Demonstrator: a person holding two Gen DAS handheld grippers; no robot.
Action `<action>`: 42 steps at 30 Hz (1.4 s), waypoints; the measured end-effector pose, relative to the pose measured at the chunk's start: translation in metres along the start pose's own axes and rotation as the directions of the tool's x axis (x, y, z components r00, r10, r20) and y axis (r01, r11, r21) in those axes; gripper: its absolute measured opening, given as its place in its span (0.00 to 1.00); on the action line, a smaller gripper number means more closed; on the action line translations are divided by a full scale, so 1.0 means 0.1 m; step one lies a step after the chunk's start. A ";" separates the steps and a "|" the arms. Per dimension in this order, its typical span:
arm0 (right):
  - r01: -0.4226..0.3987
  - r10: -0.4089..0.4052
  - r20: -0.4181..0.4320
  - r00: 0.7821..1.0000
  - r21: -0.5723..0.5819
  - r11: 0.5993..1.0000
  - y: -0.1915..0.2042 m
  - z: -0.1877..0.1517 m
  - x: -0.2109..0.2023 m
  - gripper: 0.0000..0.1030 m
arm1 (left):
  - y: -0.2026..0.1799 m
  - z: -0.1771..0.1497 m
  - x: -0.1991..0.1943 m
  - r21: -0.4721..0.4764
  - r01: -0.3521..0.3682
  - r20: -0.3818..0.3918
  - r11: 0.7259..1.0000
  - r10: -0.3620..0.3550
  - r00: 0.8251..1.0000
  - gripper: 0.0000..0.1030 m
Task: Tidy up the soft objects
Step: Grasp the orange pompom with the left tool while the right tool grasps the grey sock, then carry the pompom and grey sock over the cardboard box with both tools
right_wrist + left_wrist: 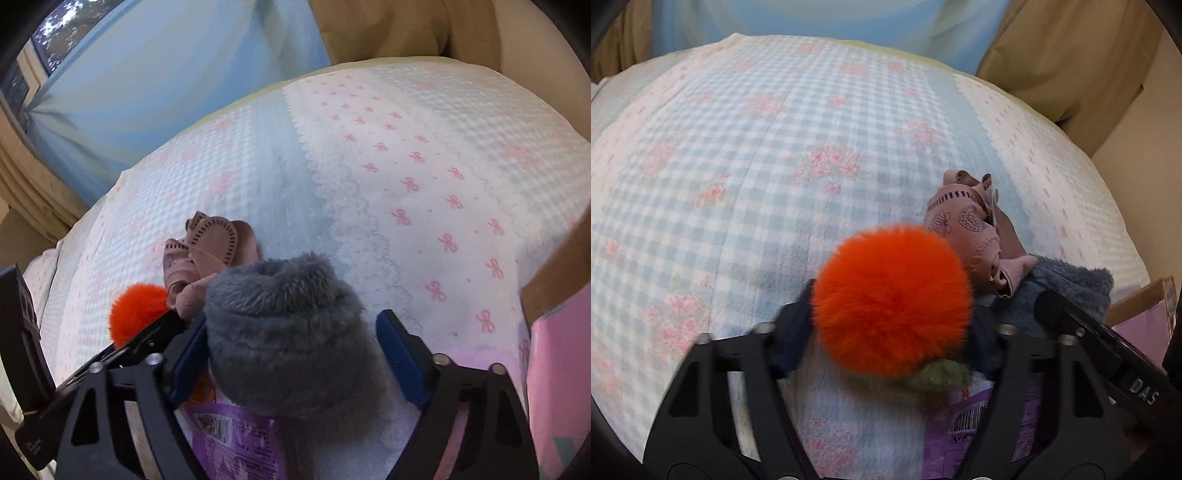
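The fluffy orange pom-pom with a small green felt leaf sits between the blue-padded fingers of the left gripper, which closes on it and holds it just above the bed. Just to its right, the grey plush fleece sock lies between the fingers of the right gripper; the right-hand pad stands clear of the fleece, so that gripper looks open around the sock rather than pinching it. Just beyond both, touching the sock's cuff, a crumpled dusty-pink stitched glove rests on the bed, whose quilted cover is blue gingham with pink flowers and bows. Under the two grippers lies a purple printed packet with a barcode. At the right edge is a cardboard box with a pink lining, probably where the soft things are meant to go.

The main risk is crowding: the two grippers nearly touch, and a sideways move by either could knock the other or drag the glove along. The pom-pom's fur compresses easily, so it could slip out of a light hold. If the right gripper closes low, it may catch the packet together with the sock.
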State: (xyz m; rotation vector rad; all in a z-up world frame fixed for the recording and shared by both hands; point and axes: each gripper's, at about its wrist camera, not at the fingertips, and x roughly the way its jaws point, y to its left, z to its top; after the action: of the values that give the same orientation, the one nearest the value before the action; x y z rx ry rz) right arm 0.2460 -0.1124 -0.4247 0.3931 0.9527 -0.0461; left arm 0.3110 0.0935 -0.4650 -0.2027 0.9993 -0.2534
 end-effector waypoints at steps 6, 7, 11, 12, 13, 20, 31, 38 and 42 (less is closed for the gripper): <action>0.005 -0.007 -0.042 0.999 -0.046 0.999 0.11 0.03 0.07 0.51 | -0.03 -0.01 -0.02 0.016 0.001 -0.018 1.000 -0.001 1.000 0.35; 0.008 -0.010 -0.043 0.999 -0.046 0.999 0.11 0.03 0.07 0.50 | -0.03 -0.01 -0.02 0.016 0.002 -0.018 1.000 -0.002 1.000 0.34; 0.005 -0.006 -0.039 0.999 -0.028 1.000 0.07 0.01 0.06 0.42 | -0.04 -0.01 -0.08 0.015 0.012 -0.013 1.000 -0.012 1.000 0.33; 0.005 -0.006 -0.037 0.999 -0.026 1.000 0.07 0.00 0.06 0.42 | -0.05 -0.01 -0.09 0.017 0.010 -0.010 1.000 -0.010 1.000 0.33; 0.006 -0.007 -0.037 0.999 -0.026 1.000 0.08 0.00 0.05 0.41 | -0.05 -0.01 -0.11 0.019 0.008 -0.007 1.000 -0.008 1.000 0.33; 0.011 -0.012 -0.017 1.000 -0.024 1.000 0.13 0.05 -0.10 0.39 | -0.10 0.11 -0.36 0.034 0.006 0.026 0.999 -0.007 1.000 0.33; 0.009 -0.006 0.069 0.998 -0.048 0.999 0.30 0.28 -0.81 0.38 | -0.34 0.39 -1.13 0.062 -0.006 0.078 0.998 0.001 0.997 0.33; 0.022 -0.011 0.120 0.993 -0.088 0.996 0.46 0.46 -1.68 0.38 | -0.65 0.58 -2.07 0.080 -0.027 0.119 0.996 0.017 0.993 0.33; 0.027 -0.012 0.125 0.992 -0.120 0.992 0.56 0.52 -2.30 0.38 | -0.83 0.58 -2.66 0.080 -0.027 0.123 0.996 0.017 0.992 0.33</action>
State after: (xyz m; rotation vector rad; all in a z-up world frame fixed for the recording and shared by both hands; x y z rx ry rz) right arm 0.1642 -0.1094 -0.1967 0.2650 0.8317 -0.0298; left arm 0.2134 0.0971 -0.1979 -0.1314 0.8672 -0.2582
